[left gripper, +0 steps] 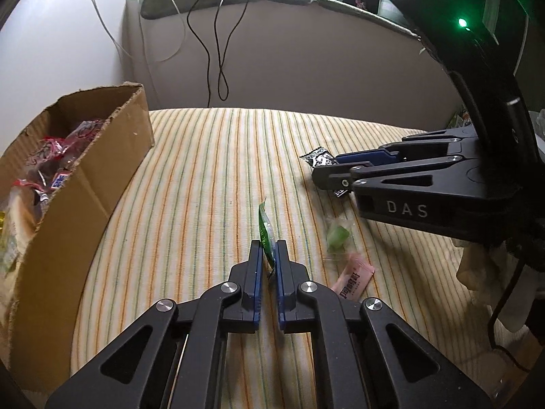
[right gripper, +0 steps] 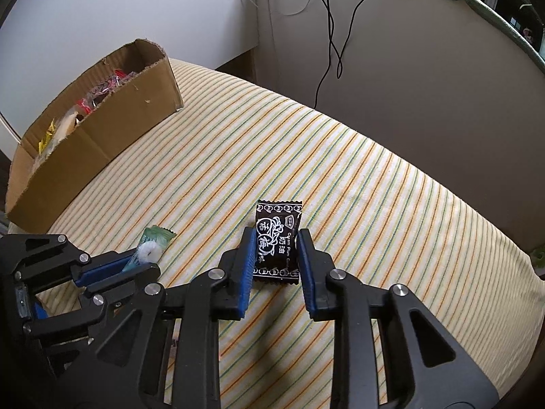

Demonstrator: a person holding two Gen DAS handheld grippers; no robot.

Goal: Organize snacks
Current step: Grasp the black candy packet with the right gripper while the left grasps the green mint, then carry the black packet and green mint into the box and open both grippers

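In the left wrist view my left gripper (left gripper: 269, 245) is shut on a thin green candy packet (left gripper: 265, 228), held on edge just above the striped cloth (left gripper: 211, 170). The right wrist view shows that packet (right gripper: 153, 242) sticking out of the left gripper (right gripper: 144, 262). My right gripper (right gripper: 276, 238) is shut on a black candy packet (right gripper: 277, 218) with white print, its blue pads pressing the packet's two sides on the cloth. From the left wrist view the right gripper (left gripper: 325, 168) is at the right with the black packet (left gripper: 318, 156) under its tips.
An open cardboard box (left gripper: 102, 177) holding several wrapped snacks stands at the left (right gripper: 112, 136). A clear-wrapped green candy (left gripper: 335, 235) and a pink packet (left gripper: 354, 277) lie on the cloth between the grippers. Cables hang down the wall behind.
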